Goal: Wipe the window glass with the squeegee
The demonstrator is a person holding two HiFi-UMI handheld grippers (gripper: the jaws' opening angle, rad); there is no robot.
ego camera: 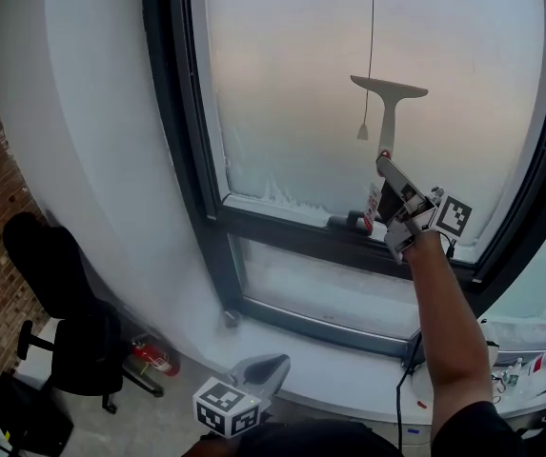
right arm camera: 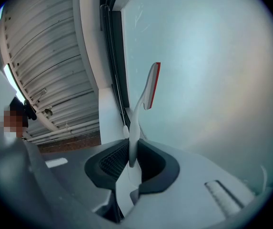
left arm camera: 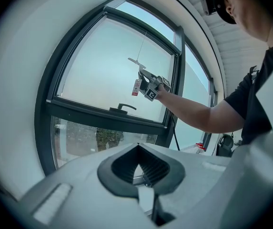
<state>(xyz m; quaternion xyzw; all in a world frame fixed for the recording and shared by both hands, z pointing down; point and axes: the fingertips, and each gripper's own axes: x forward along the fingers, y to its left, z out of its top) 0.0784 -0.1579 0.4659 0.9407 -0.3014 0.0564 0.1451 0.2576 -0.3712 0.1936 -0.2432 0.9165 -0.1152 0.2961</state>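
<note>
Head view: the squeegee is held at 1 o'clock against the misted window glass, and its slim handle is clamped in the right tool. Even pressure and a flat blade are probably needed for a clean stroke.

Left gripper view: the left tool is seen closed on nothing, with its ribbed pads together.

Right gripper view: a smooth white plastic handle and a red rubber blade edge are shown.

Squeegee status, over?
Right tool shut on squeegee, blade at glass. Left tool shut, empty, held low. Pull cord hangs beside blade.
</note>
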